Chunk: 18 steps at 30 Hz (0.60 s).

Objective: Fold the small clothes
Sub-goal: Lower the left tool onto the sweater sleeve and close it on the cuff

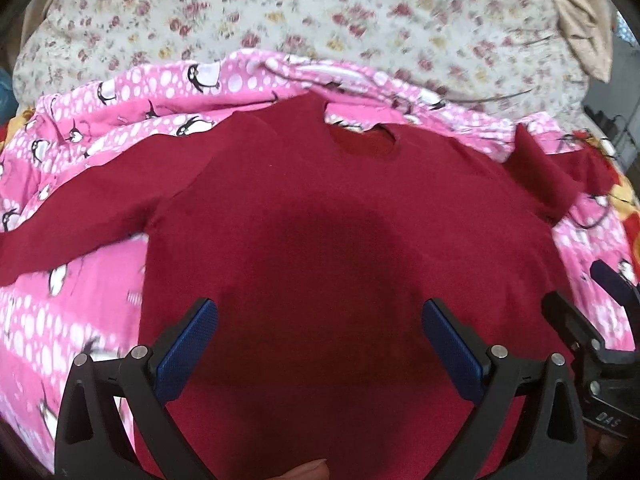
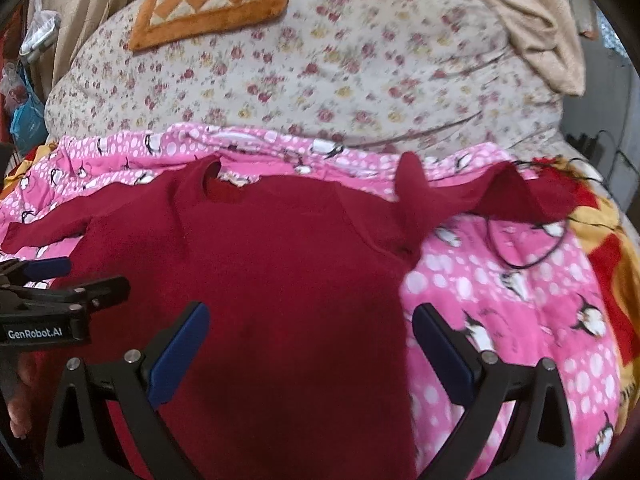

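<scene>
Red sweater [image 1: 320, 220]: soft, limp, light knit; grasp at sleeve cuffs. Left gripper [image 1: 320, 344], right gripper [image 2: 310, 344]: both agape, empty, above sweater hem.

The sweater [image 1: 320, 208] is dark red cloth, matt and faintly fuzzy. Under it the blanket [image 2: 500, 320] is soft pink printed fleece. Beyond the blanket, the sheet [image 2: 340, 80] is thin floral cotton, creased. The left gripper [image 1: 320, 344] has matt black plastic arms, textured blue pads [image 1: 452, 344] and shiny metal pins.
</scene>
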Tool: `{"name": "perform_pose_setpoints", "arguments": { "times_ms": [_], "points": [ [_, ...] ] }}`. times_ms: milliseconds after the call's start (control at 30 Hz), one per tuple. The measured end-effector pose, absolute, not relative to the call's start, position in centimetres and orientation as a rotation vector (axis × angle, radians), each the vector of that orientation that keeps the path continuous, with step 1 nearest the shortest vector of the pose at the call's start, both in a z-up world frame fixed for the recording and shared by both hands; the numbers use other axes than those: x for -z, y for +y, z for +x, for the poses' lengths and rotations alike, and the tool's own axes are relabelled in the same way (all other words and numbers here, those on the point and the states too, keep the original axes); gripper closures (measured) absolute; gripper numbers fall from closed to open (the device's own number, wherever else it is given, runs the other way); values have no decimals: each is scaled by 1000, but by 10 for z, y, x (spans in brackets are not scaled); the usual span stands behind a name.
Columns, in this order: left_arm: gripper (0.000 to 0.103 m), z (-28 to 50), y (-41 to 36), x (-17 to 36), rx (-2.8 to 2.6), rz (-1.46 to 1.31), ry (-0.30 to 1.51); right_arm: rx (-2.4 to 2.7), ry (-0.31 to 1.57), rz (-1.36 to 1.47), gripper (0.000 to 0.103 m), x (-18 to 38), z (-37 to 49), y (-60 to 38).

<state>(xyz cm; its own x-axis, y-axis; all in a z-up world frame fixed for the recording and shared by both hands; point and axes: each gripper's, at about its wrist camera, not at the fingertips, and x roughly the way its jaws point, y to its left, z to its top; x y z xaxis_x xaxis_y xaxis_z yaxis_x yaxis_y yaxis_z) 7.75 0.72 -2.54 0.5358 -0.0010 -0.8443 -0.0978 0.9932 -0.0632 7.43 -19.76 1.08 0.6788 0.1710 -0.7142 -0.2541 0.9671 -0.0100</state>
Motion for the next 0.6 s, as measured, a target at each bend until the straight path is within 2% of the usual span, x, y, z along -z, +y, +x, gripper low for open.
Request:
{"name": "perform_pose_setpoints", "arguments": {
  "times_ms": [233,600],
  "points": [
    [13,93,13,47,-115,-115,979,-245,959,-123,0,29,119,-191],
    [12,89,12,50,-120,-97,932,-223,938,-147,0,38,117,-185]
  ]
}}
